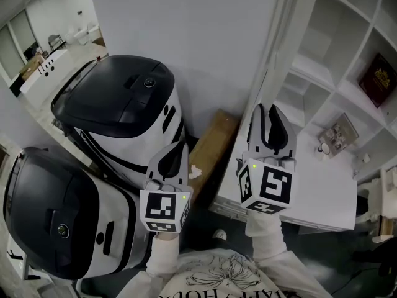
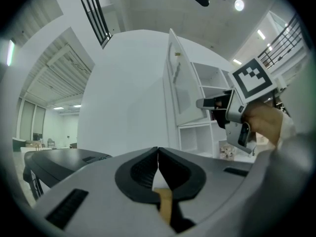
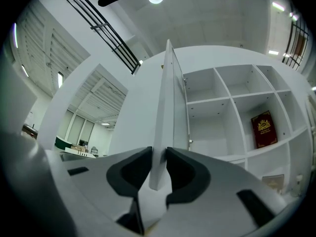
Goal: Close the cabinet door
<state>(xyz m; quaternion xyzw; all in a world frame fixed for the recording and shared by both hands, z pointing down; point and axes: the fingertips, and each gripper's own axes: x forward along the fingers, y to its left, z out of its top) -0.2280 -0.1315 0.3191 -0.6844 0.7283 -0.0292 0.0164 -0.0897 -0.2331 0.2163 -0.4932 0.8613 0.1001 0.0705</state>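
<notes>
The white cabinet door stands open, seen edge-on, with open white shelves to its right. My right gripper is shut on the door's lower edge, one pad on each face. In the head view that gripper sits at the foot of the door. My left gripper is to the left and lower, shut with nothing between its jaws. In the left gripper view the closed left gripper points at the white wall, with the door and right gripper off to the right.
Two large black-and-white machines stand at the left. A flat cardboard box leans between them and the cabinet. A dark red book and small items sit on the shelves.
</notes>
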